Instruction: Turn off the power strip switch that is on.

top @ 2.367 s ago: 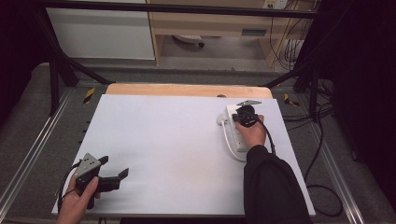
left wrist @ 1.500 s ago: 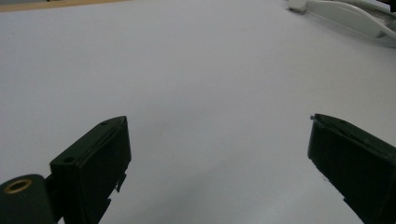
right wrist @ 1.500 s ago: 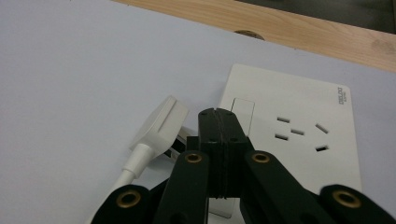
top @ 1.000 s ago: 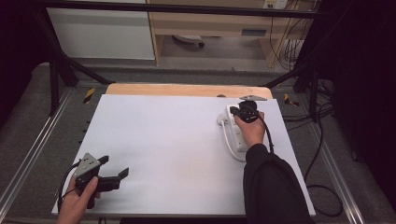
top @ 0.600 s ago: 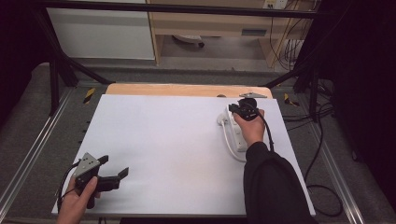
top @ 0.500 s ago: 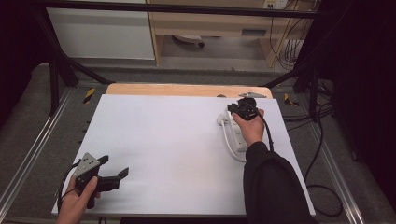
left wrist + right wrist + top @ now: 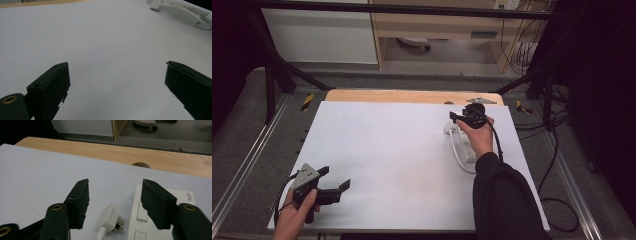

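Observation:
A white plug (image 7: 108, 216) lies on its side on the white board, prongs toward a white power strip (image 7: 150, 220) just right of it. My right gripper (image 7: 115, 183) hovers over the plug, open; its jaws have just been opening and the pads touch nothing. From above, the right gripper (image 7: 458, 118) sits at the far end of the power strip (image 7: 468, 149), whose white cable (image 7: 457, 157) loops beside it. My left gripper (image 7: 334, 178) rests open and empty at the board's near left corner. In its own view the left gripper (image 7: 117, 65) looks across bare board to the power strip (image 7: 180, 10).
The white board (image 7: 402, 160) lies on a wooden table (image 7: 412, 96) whose far edge shows behind it. Metal rails (image 7: 242, 170) run along both sides. Black cables (image 7: 557, 210) trail on the floor at the right. A cabinet (image 7: 322, 35) stands beyond.
The right gripper has shifted slightly toward the far end of the power strip. The left hand and its gripper have stayed where they were.

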A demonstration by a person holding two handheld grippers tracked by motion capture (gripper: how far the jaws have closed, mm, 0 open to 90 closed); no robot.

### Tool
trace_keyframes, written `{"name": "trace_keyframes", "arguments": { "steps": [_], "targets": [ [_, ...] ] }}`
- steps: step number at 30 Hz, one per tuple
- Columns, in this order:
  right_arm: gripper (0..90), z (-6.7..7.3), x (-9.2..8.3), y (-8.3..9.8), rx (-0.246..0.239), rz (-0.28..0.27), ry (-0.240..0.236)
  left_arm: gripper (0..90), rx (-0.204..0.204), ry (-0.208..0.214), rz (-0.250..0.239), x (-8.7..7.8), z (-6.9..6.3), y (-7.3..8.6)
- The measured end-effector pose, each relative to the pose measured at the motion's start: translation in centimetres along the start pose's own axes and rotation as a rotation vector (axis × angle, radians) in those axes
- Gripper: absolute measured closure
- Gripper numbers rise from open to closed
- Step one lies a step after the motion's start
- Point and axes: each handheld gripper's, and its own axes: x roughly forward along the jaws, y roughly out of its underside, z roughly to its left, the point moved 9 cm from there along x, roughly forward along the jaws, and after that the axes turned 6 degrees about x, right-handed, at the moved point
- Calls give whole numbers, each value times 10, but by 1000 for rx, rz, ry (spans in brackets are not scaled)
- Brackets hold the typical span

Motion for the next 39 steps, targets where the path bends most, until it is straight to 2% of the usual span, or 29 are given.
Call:
{"name": "trace_keyframes", "arguments": {
  "steps": [4, 12, 17, 23, 31, 35, 39],
  "targets": [
    [264, 0, -1, -1, 20, 1, -6, 61, -3, 3, -8, -1, 0, -1],
    [72, 4, -3, -6, -1, -3, 10, 60, -3, -2, -15, -2, 1, -2],
    [42, 11, -5, -15, -19, -21, 9, 60, -14, -11, -28, -3, 5, -3],
    [40, 18, -11, -26, -41, -65, 2, 61, -14, -1, -25, 0, 5, -3],
    [44, 25, -28, -34, -74, -95, -1, 60, -19, -1, -30, -3, 4, -4],
    [48, 25, -37, -37, -86, -117, 18, 60, -17, 0, -34, -2, 2, -5],
    [36, 26, -44, -42, -114, -163, 32, 60, -15, -2, -30, -2, 2, -4]
  ]
}}
